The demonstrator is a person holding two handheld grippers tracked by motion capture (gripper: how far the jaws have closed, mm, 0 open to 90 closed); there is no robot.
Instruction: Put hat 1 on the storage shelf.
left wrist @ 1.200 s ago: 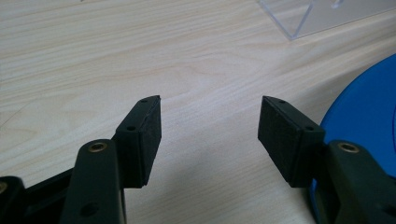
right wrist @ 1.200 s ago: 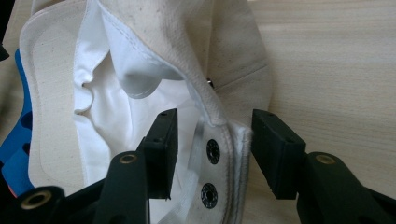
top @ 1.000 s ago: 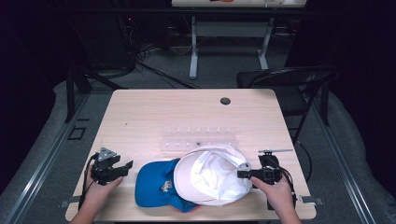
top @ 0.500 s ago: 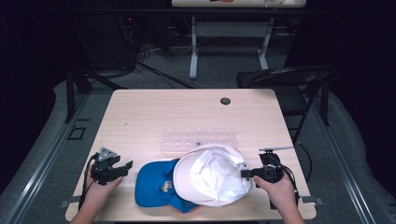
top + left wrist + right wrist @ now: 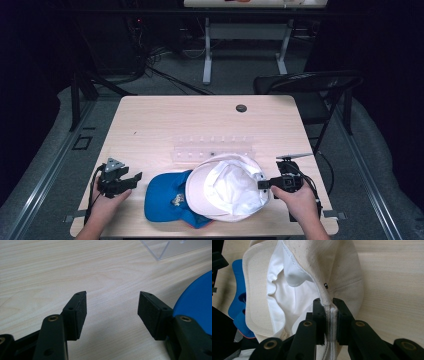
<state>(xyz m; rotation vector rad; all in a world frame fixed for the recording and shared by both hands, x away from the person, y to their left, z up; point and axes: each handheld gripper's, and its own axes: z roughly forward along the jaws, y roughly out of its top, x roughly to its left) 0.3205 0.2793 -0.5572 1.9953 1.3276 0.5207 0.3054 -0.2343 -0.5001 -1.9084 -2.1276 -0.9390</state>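
Right hand-held gripper [image 5: 328, 315] has just closed its jaws on the white cap's [image 5: 227, 187] rim, so lifting it off the blue cap [image 5: 165, 197] can begin. Left hand-held gripper [image 5: 112, 312] waits wide open over the tabletop [image 5: 200, 125].

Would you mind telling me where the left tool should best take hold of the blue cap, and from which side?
Probably the blue cap's exposed left edge, approached level from the left. The white cap overlaps its right part, and the open left tool already faces that free, thin edge.
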